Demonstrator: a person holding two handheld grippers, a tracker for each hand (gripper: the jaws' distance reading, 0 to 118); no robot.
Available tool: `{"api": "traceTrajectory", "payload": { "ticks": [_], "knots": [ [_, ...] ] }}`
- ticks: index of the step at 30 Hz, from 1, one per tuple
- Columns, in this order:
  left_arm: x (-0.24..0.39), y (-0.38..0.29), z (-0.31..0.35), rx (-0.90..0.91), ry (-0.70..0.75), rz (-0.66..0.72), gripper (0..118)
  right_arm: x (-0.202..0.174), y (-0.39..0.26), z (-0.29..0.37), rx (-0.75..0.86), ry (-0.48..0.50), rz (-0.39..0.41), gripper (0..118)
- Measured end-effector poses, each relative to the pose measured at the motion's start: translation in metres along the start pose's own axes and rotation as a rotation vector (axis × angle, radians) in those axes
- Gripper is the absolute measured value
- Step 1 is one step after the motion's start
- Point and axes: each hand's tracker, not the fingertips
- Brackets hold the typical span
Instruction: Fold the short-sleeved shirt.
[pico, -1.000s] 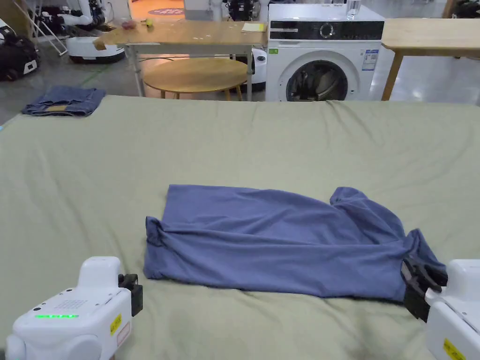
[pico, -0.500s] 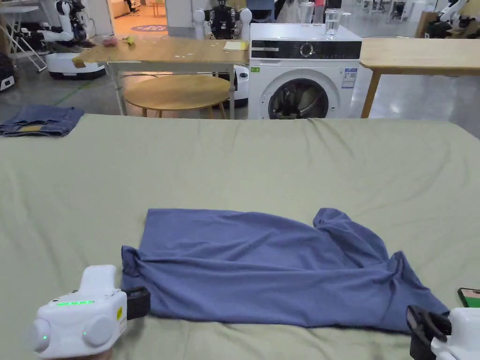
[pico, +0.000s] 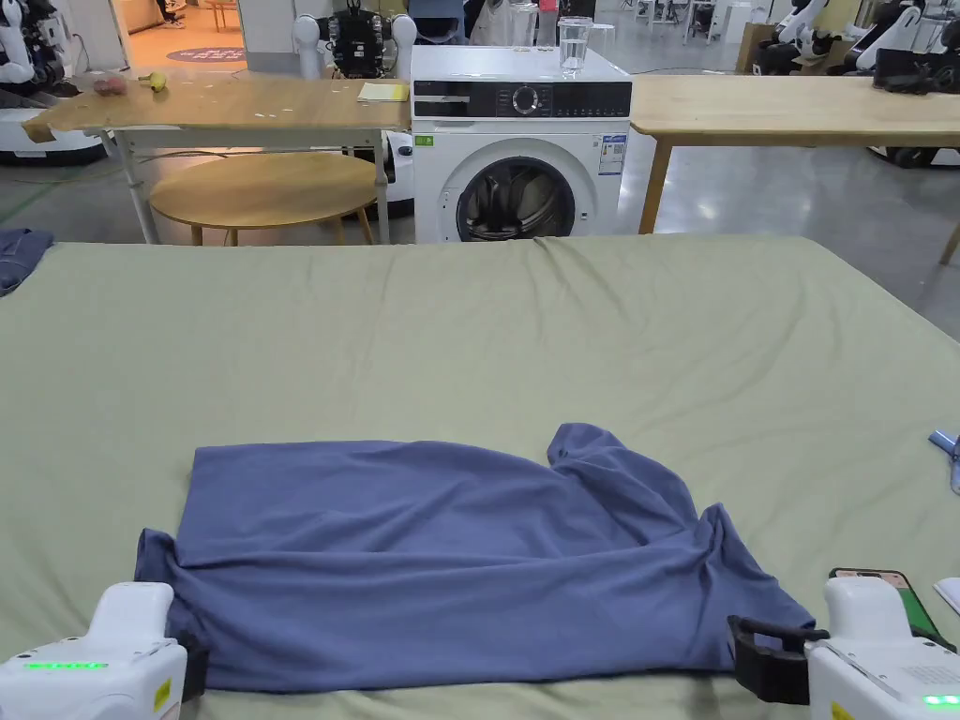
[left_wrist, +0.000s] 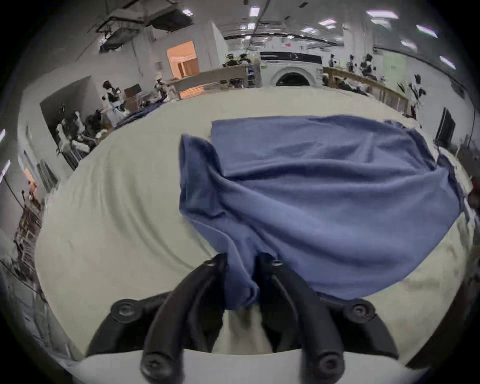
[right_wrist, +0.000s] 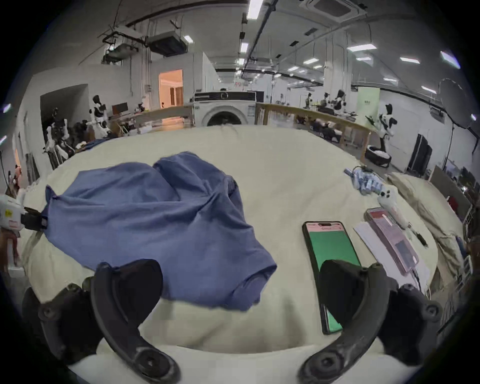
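In the head view, the blue shirt (pico: 450, 553) lies half folded on the green sheet (pico: 469, 328), at 6 o'clock before me. My left gripper (pico: 192, 664) meets its 8 o'clock corner; my right gripper (pico: 764, 656) sits at its 4 o'clock corner.

In the left gripper view, my jaws stand narrow, both pressing a bunched fold of shirt (left_wrist: 311, 202).

In the right gripper view, my jaws gape wide, gripping nothing; the shirt's (right_wrist: 155, 220) sleeve lies between them, a phone (right_wrist: 330, 249) at 3 o'clock.

left gripper (left_wrist: 242, 262) clamped, right gripper (right_wrist: 240, 275) agape
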Motion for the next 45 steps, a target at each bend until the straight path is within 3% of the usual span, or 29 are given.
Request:
{"api": "traceTrajectory", "payload": {
  "ticks": [2, 4, 5, 6, 7, 8, 9, 11, 20, 25, 28, 30, 31, 32, 33, 34, 35, 36, 37, 43, 44, 45],
  "knots": [
    [-0.004, 0.002, 0.008, 0.014, -0.027, 0.039, 6, 0.002, 0.001, -0.021, -0.06, -0.012, 0.011, 118],
    [-0.003, 0.002, 0.013, 0.015, -0.025, 0.028, 5, 0.002, -0.002, -0.035, -0.132, 0.061, -0.008, 116],
    [-0.001, 0.002, 0.018, 0.022, -0.024, 0.023, 5, 0.002, -0.003, -0.04, -0.165, 0.105, -0.018, 96],
    [-0.001, 0.002, 0.021, 0.025, -0.026, 0.023, 5, 0.0, -0.004, -0.039, -0.171, 0.099, -0.013, 68],
    [-0.003, 0.001, 0.026, 0.033, -0.033, 0.034, 4, -0.003, -0.005, -0.032, -0.128, 0.085, 0.001, 52],
    [-0.005, 0.001, 0.031, 0.048, -0.053, 0.072, 4, -0.004, -0.001, -0.025, -0.117, 0.131, 0.005, 25],
    [-0.008, 0.002, 0.037, 0.06, -0.068, 0.101, 4, -0.004, 0.002, -0.019, -0.13, 0.163, -0.029, 8],
    [-0.012, 0.001, 0.05, 0.083, -0.084, 0.127, 4, -0.008, 0.006, -0.004, -0.124, 0.137, -0.027, 8],
    [-0.042, -0.008, 0.119, 0.151, -0.122, 0.12, 4, 0.002, 0.037, 0.088, -0.079, 0.197, -0.069, 8],
    [-0.052, -0.048, 0.121, 0.091, -0.113, 0.134, 4, -0.001, 0.005, 0.093, -0.144, 0.197, -0.041, 8],
    [-0.06, -0.076, 0.108, 0.031, -0.139, 0.196, 4, -0.006, -0.025, 0.081, -0.196, 0.192, -0.063, 8],
    [-0.06, -0.087, 0.102, 0.065, -0.145, 0.214, 7, -0.009, -0.037, 0.074, -0.196, 0.176, -0.064, 22],
    [-0.057, -0.087, 0.104, 0.068, -0.137, 0.208, 23, -0.009, -0.038, 0.073, -0.171, 0.149, -0.063, 40],
    [-0.054, -0.083, 0.109, 0.07, -0.118, 0.194, 23, -0.01, -0.037, 0.075, -0.16, 0.145, -0.062, 40],
    [-0.049, -0.08, 0.118, 0.086, -0.071, 0.149, 30, -0.01, -0.031, 0.082, -0.144, 0.133, -0.056, 47],
    [-0.045, -0.076, 0.128, 0.135, -0.022, 0.09, 50, -0.012, -0.023, 0.091, -0.119, 0.133, -0.05, 63],
    [-0.04, -0.07, 0.139, 0.19, 0.033, 0.041, 90, -0.015, -0.012, 0.1, -0.071, 0.145, -0.043, 85],
    [-0.036, -0.064, 0.147, 0.235, 0.073, 0.021, 109, -0.019, -0.004, 0.107, -0.024, 0.149, -0.032, 93],
    [-0.036, -0.055, 0.156, 0.304, 0.093, 0.023, 113, -0.026, 0.008, 0.115, 0.035, 0.143, -0.016, 93],
    [-0.006, 0.0, 0.17, 0.382, 0.018, 0.036, 111, -0.079, 0.053, 0.127, 0.267, 0.18, -0.004, 89],
    [-0.004, 0.004, 0.169, 0.386, -0.014, 0.04, 90, -0.086, 0.056, 0.125, 0.267, 0.184, 0.0, 64],
    [-0.003, 0.005, 0.167, 0.39, -0.018, 0.045, 50, -0.091, 0.058, 0.123, 0.269, 0.181, 0.003, 26]
  ]
}}
